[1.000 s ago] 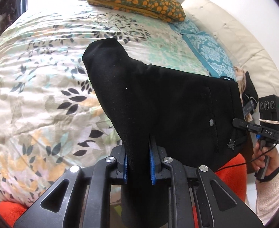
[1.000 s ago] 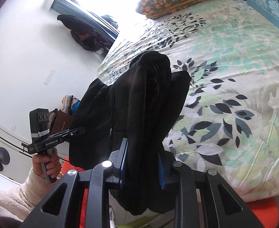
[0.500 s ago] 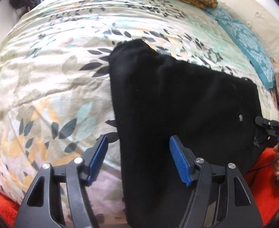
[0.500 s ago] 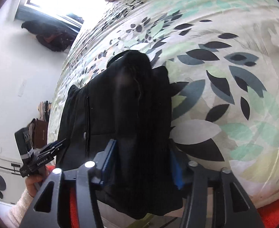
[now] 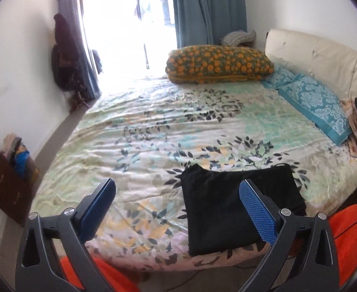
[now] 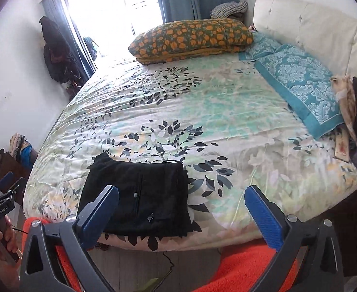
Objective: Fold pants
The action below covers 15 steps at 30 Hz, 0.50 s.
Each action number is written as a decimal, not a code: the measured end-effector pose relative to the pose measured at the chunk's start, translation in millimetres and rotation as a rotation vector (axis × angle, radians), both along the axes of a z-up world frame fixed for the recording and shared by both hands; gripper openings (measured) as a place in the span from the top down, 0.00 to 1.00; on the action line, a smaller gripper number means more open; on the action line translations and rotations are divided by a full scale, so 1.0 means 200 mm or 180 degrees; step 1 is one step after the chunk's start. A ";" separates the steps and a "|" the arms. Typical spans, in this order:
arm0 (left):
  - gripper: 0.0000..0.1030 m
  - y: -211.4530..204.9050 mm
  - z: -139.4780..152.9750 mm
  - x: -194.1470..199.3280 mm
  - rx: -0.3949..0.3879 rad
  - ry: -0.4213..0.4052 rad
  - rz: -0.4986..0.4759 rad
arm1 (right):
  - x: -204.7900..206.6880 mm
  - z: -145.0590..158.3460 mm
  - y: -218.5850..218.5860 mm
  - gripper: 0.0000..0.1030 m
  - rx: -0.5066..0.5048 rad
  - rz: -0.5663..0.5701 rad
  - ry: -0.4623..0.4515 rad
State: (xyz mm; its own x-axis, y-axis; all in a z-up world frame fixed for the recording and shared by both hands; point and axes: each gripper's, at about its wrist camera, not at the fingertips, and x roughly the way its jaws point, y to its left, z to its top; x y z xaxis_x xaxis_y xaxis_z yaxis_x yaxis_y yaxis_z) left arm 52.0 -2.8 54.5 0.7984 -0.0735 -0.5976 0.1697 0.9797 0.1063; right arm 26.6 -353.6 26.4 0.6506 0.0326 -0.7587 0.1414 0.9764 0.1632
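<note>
- Wide bed with leaf-print cotton cover [image 5: 154,131]: serves as work surface.
- Black fabric pants [image 6: 139,194]: compact squared bundle at the bed's near edge; folding appears complete.
- Left claw [image 5: 178,209], right claw [image 6: 182,215]: jaws opening wide, gripping nothing, clear of the pants.

Bed [image 6: 227,112] with a leaf-print cover, holding pants and pillows

Folded black pants [image 6: 139,194] lie flat near the bed's near edge. At the far end rests an orange-flowered pillow [image 6: 193,40], with teal patterned pillows [image 6: 297,80] beside it along the cream headboard [image 6: 319,26]. Some small items, perhaps papers, sit at the right edge [image 6: 343,143].
</note>
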 end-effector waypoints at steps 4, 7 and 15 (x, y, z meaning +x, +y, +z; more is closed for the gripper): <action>0.01 -0.02 0.01 -0.16 -0.0023 0.0045 0.0030 | -0.18 0.04 0.18 0.00 -0.0397 0.0048 0.0057; 0.01 -0.06 -0.09 -0.22 -0.0056 0.0371 -0.0032 | -0.30 -0.08 0.31 0.00 -0.0464 0.0161 0.0166; 0.01 -0.12 -0.30 -0.27 -0.0022 0.0838 0.0110 | -0.41 -0.29 0.52 0.00 -0.0662 0.0182 0.0208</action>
State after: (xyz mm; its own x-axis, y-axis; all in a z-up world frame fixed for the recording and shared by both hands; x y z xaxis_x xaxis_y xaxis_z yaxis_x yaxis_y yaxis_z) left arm -1.3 -26.7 -5.8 0.6175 -0.0538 -0.7847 0.1572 0.9860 0.0561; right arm -55.4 -250.2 -31.8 0.6013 -0.0936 -0.7935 0.0885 0.9948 -0.0503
